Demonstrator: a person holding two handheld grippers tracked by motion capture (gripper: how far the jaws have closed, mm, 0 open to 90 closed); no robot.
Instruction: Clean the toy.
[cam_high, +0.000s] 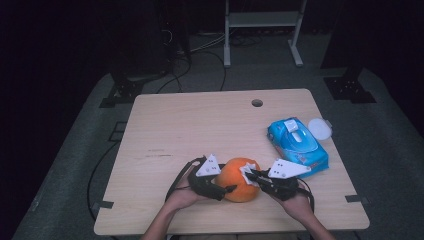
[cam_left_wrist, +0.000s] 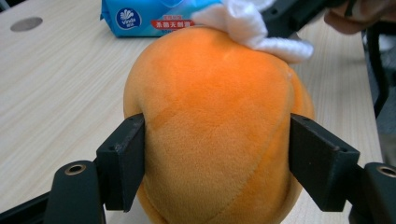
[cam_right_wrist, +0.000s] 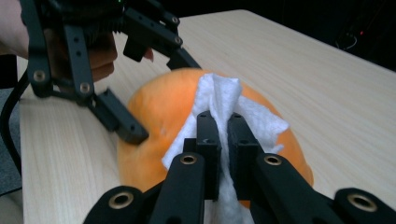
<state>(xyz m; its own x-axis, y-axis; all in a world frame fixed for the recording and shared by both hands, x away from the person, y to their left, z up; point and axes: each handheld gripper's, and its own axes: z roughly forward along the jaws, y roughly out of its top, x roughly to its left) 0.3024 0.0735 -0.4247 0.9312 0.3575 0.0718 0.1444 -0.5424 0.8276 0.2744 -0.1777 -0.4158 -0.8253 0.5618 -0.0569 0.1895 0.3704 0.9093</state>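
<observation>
Left gripper (cam_left_wrist: 217, 154) clamps plush orange (cam_left_wrist: 215, 130) | right gripper (cam_right_wrist: 223, 122) pinches wipe (cam_right_wrist: 219, 100) (logo pack (cam_left_wrist: 154, 16) behind)

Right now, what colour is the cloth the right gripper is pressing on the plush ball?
White. The cloth shows best in the right gripper view, against the orange plush ball.

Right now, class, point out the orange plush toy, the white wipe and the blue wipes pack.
orange plush toy (cam_left_wrist: 210, 126), left gripper view, front face
white wipe (cam_right_wrist: 219, 100), right gripper view, upper fold
blue wipes pack (cam_high: 300, 150), high view, top side
</observation>
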